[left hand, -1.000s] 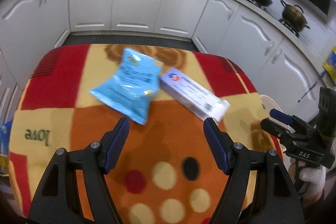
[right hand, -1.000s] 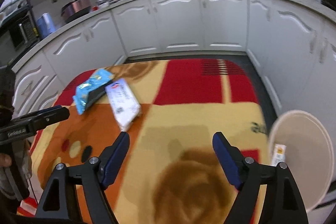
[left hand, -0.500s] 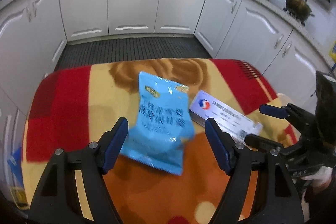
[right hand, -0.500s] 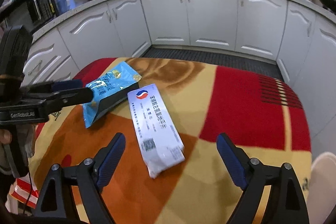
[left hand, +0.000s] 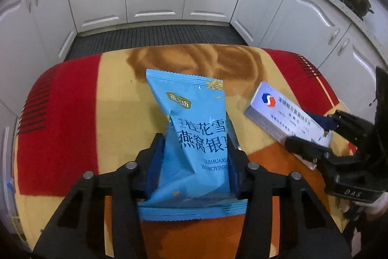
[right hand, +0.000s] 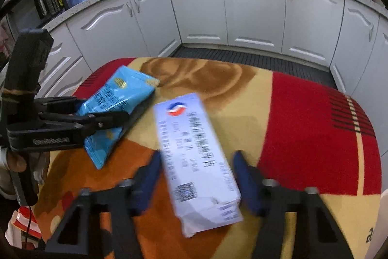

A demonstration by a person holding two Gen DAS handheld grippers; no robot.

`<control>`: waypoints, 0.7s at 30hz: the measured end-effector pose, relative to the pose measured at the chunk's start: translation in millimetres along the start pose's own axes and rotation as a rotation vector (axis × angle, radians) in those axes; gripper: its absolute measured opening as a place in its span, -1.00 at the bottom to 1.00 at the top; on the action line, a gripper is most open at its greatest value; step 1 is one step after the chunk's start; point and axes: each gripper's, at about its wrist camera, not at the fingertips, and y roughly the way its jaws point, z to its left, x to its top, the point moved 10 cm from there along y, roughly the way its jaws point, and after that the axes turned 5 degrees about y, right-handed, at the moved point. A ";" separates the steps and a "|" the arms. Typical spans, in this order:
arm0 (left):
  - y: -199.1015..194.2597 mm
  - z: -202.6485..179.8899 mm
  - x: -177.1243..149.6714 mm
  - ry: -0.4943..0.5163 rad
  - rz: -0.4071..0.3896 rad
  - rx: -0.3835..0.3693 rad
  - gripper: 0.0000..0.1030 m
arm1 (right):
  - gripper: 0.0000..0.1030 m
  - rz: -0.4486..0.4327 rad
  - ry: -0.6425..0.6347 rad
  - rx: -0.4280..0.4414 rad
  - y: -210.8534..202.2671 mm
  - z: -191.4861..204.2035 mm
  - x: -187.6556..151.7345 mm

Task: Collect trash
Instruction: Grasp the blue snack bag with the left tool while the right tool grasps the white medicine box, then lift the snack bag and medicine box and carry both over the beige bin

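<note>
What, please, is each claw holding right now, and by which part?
The left claw is closing on the blue packet, pinching its lower half by the two side edges. The right claw is closing around the white box at its near end; firm contact cannot be told.

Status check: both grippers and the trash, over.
Left gripper closing, pads pinching blue snack packet. Right gripper closing around white medicine box, not yet gripped. Nothing in the way.

R-wrist: white box [right hand: 197,162] + jaws blurred | bucket [right hand: 383,222] cut off at edge
</note>
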 end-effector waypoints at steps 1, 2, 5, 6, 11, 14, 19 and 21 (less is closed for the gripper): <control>-3.0 -0.8 -1.2 -0.005 -0.007 -0.001 -0.19 | -0.01 0.000 -0.008 -0.007 -1.1 2.4 0.5; -8.4 -1.9 -2.7 -0.012 -0.019 -0.002 -0.20 | -0.05 0.000 -0.017 -0.008 -3.2 4.4 -0.7; -22.5 -5.6 -3.9 -0.022 -0.056 0.022 -0.23 | -0.15 -0.035 -0.037 -0.024 -15.5 8.1 -2.4; -26.4 -7.4 -4.1 -0.021 -0.066 0.025 -0.23 | -0.15 -0.045 -0.039 -0.027 -19.5 8.5 -3.0; -41.1 -24.3 -5.1 0.001 -0.101 0.069 -0.23 | -0.15 -0.077 -0.017 -0.033 -43.1 2.7 -12.1; -46.9 -39.2 -7.4 0.020 -0.113 0.078 -0.24 | -0.15 -0.100 -0.001 -0.040 -59.3 -2.7 -19.3; -53.2 -64.8 -8.2 0.052 -0.125 0.078 -0.24 | -0.15 -0.124 0.026 -0.065 -85.7 -16.7 -32.3; -56.5 -77.5 -8.2 0.075 -0.134 0.075 -0.24 | -0.15 -0.136 0.041 -0.077 -96.6 -22.9 -37.3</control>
